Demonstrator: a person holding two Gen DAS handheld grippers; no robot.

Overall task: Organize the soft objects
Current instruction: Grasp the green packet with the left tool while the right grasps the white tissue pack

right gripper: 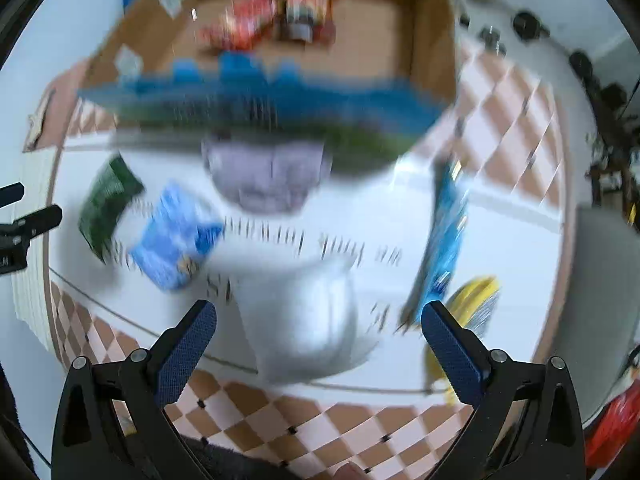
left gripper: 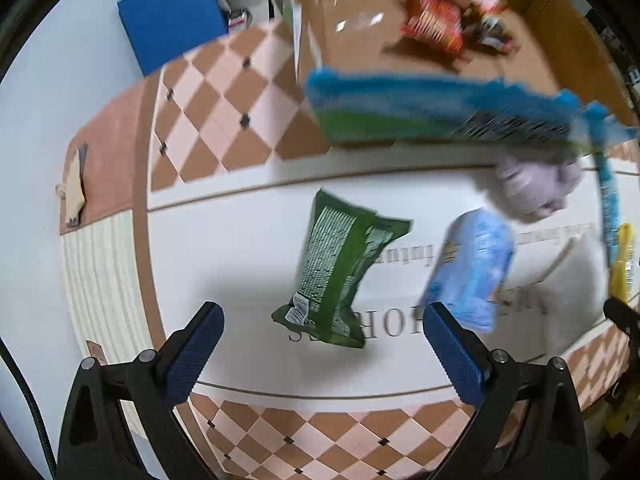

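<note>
A blue and green snack bag [left gripper: 440, 110] is in mid-air, blurred, at the near edge of the open cardboard box [left gripper: 360, 40]; it also shows in the right wrist view [right gripper: 256, 108]. Red snack packs [left gripper: 436, 20] lie inside the box. On the white mat lie a dark green bag [left gripper: 340, 268], a light blue pack [left gripper: 472, 268], a lilac cloth [left gripper: 536, 188] and a white soft item [right gripper: 300, 320]. My left gripper [left gripper: 320, 344] is open and empty above the green bag. My right gripper [right gripper: 316, 340] is open and empty above the white item.
A tall blue pack [right gripper: 444, 240] and a yellow bag [right gripper: 476, 304] lie at the mat's right. A blue board [left gripper: 172, 16] stands at the back left. A beige item [left gripper: 74, 192] lies on the mat's left border. Something red [right gripper: 612, 424] shows at the lower right.
</note>
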